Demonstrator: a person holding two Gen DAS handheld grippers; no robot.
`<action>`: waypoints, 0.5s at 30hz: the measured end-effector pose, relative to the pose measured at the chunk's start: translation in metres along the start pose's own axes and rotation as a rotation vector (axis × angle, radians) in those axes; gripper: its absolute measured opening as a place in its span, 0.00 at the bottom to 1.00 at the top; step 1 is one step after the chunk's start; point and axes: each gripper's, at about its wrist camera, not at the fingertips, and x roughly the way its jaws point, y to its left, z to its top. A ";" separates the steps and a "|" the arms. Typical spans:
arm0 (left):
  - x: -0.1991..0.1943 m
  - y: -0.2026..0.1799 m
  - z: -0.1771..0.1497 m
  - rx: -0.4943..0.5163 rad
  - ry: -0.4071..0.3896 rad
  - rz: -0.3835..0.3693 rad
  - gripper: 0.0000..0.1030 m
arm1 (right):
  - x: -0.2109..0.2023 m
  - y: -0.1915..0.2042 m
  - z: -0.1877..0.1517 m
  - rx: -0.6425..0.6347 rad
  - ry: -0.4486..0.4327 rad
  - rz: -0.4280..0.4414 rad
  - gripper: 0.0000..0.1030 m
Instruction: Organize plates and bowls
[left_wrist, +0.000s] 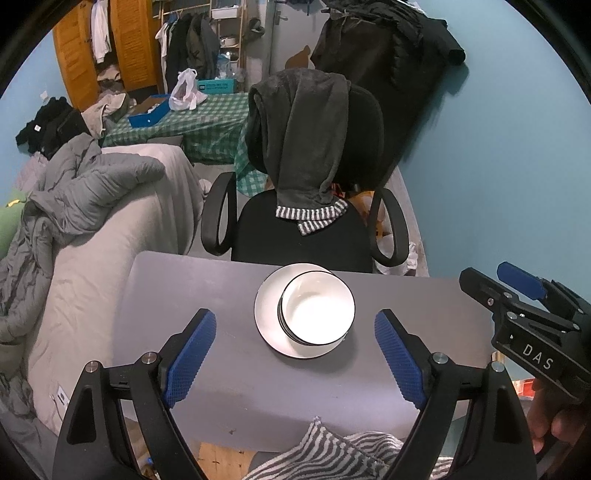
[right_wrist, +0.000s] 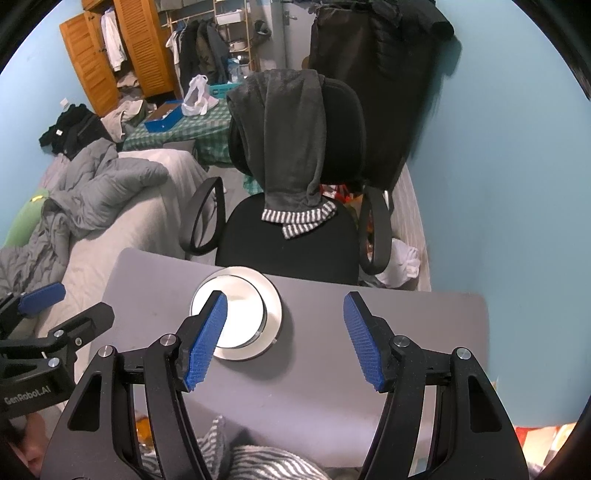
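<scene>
Grey rectangular table (left_wrist: 229, 369), bedroom setting, black office chair (left_wrist: 314, 229) behind it. On the table, near its far edge: white round plate with thin dark rim (left_wrist: 267, 325), carrying a stack of white bowls with black rims (left_wrist: 317, 308).

Left tool (left_wrist: 295, 354): blue ribbed pads spread wide, empty, touching nothing, plate and bowls ahead between them.

Right tool (right_wrist: 284, 339): pads well apart, empty, above the table right of the plate.

Left wrist view alone shows the bowl rims unobstructed; in the right wrist view a blue pad overlaps them.
</scene>
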 end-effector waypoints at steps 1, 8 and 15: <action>0.000 0.000 0.000 0.000 -0.002 0.000 0.86 | 0.000 0.000 0.000 0.001 0.001 0.000 0.63; -0.001 0.002 -0.001 -0.001 0.005 0.001 0.86 | 0.002 0.000 0.001 0.002 0.011 0.008 0.63; 0.003 0.004 -0.001 0.001 0.028 0.013 0.86 | 0.004 0.002 0.004 -0.004 0.020 0.009 0.63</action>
